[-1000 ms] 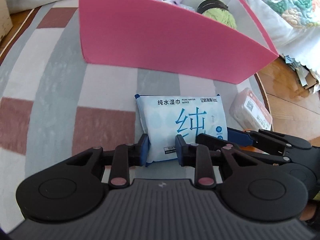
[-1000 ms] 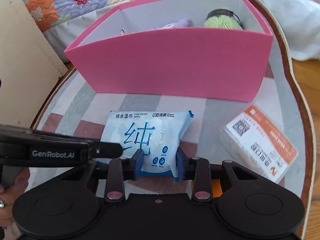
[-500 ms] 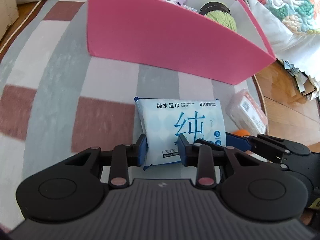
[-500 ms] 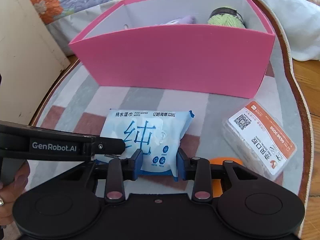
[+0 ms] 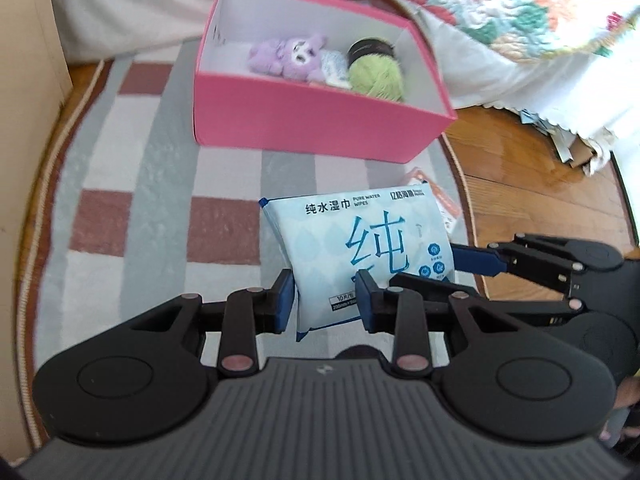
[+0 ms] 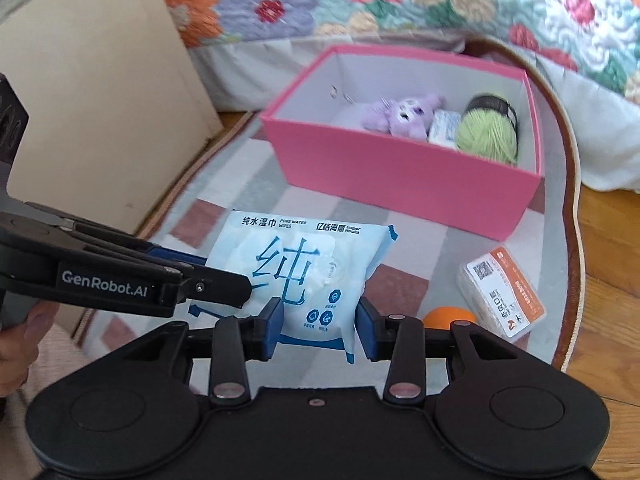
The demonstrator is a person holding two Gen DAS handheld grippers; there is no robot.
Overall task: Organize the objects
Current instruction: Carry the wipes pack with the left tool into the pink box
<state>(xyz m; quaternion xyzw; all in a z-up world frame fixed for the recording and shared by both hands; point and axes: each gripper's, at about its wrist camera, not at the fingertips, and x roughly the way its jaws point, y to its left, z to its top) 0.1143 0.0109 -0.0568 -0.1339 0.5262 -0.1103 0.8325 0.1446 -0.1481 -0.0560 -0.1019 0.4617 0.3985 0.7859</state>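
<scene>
A light blue pack of wet wipes [image 5: 360, 240] [image 6: 296, 264] hangs in the air above the rug, gripped at its near edge from both sides. My left gripper [image 5: 325, 302] is shut on the near left corner, and its blue pads press both faces. My right gripper [image 6: 320, 330] holds the near right corner; its jaws are opening slightly with the pack still between the pads. Each gripper shows in the other's view: left gripper [image 6: 224, 280], right gripper [image 5: 440, 272]. Beyond stands an open pink box [image 5: 312, 120] [image 6: 400, 176].
In the box lie a purple plush toy [image 6: 404, 114], a small white packet [image 6: 444, 128] and green yarn [image 6: 488, 132]. On the checked rug [image 5: 132, 184] sit a clear case with an orange label [image 6: 502, 294] and an orange ball [image 6: 448, 316]. A beige board [image 6: 92, 120] stands left, a quilted bed [image 6: 400, 0] behind.
Both grippers have risen with the wipes pack, lifting it off the rug. The pink box now appears farther below, with its inside in view.
</scene>
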